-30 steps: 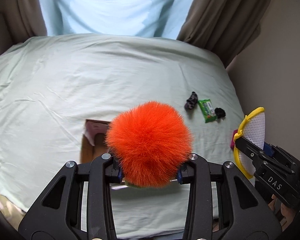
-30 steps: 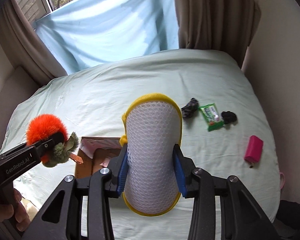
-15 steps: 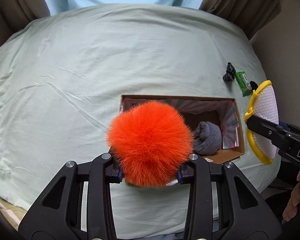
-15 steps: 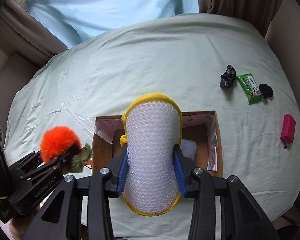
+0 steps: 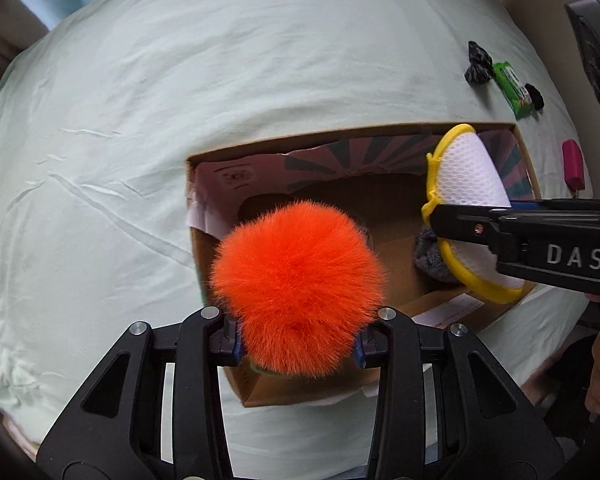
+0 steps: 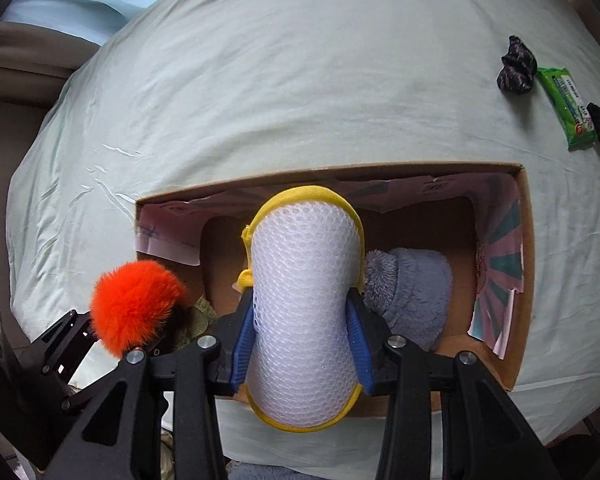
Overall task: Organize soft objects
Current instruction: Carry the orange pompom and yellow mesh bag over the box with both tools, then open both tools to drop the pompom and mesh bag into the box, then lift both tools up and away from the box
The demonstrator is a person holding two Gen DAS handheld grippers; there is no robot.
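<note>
Gripping an orange fluffy pompom [image 5: 298, 288], the left gripper [image 5: 298, 346] hangs above the cardboard box [image 5: 396, 131]; the right gripper [image 6: 302, 334] pinches one white mesh pad [image 6: 304, 276] with yellow edge. Both are now lower and nearer the box than before. Inside lies one grey plush [image 6: 414, 296].

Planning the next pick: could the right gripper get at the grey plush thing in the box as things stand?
Probably not yet: the right gripper is shut on the white mesh pouch. The grey plush lies uncovered in the open cardboard box, just beside it.
</note>
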